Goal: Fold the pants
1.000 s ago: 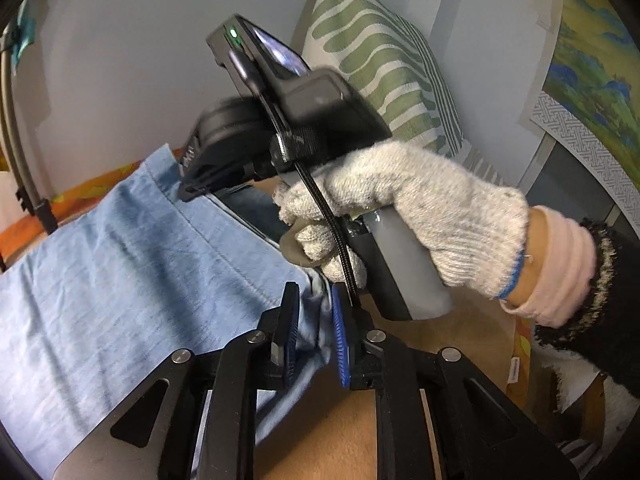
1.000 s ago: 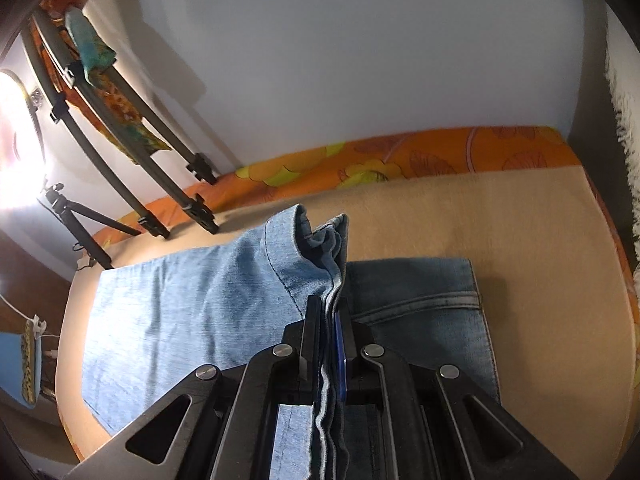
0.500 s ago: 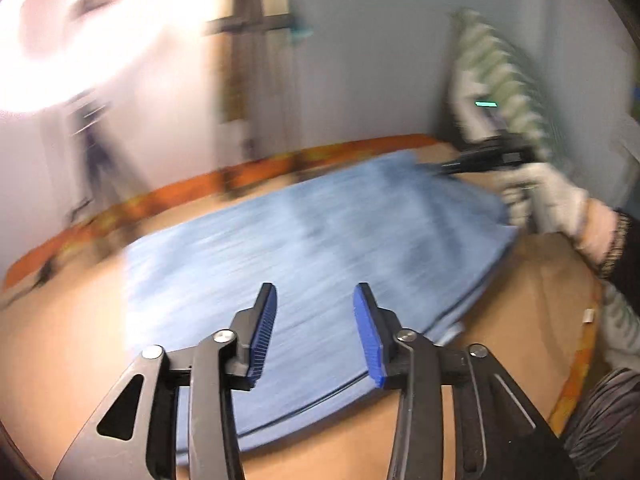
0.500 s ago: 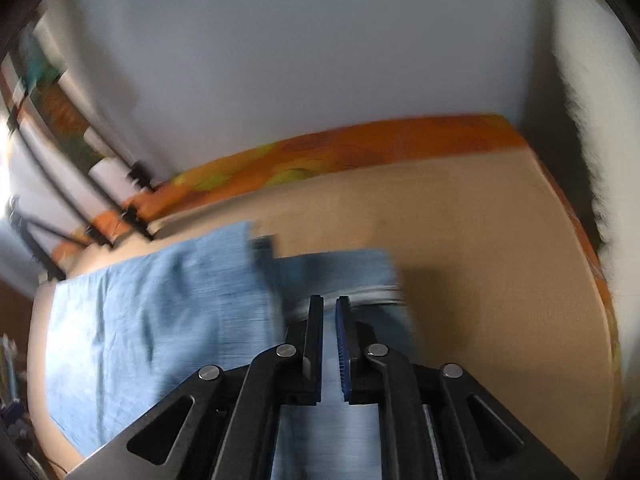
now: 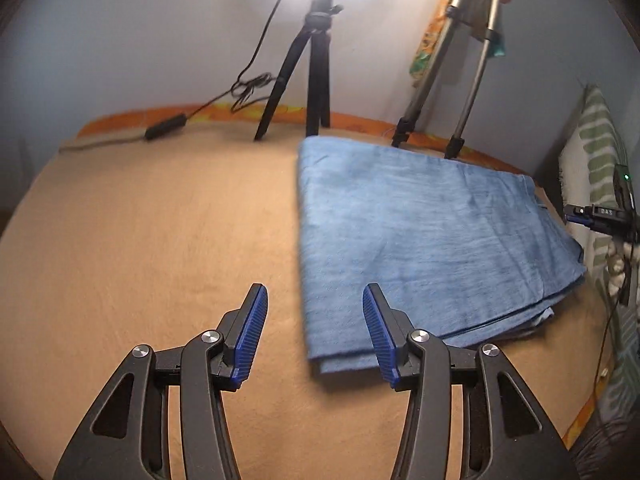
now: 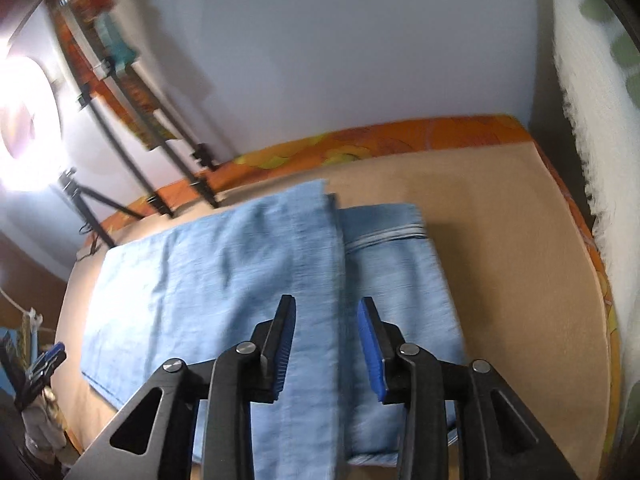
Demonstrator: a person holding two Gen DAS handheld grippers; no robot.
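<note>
The light blue denim pants lie folded flat on the tan bed cover. My left gripper is open and empty, hovering over the near left corner of the fold. In the right wrist view the pants show the folded-over leg hem lying across the waistband part. My right gripper is open and empty, just above that hem edge. The right gripper also shows at the far right edge of the left wrist view.
A black tripod with a cable and a silver tripod stand at the bed's far edge by the wall. A striped green pillow leans at the right. An orange patterned sheet borders the cover.
Both grippers let go of the pants' hem and opened. The left one swung away to the fold's other end. The folded leg now lies flat.
</note>
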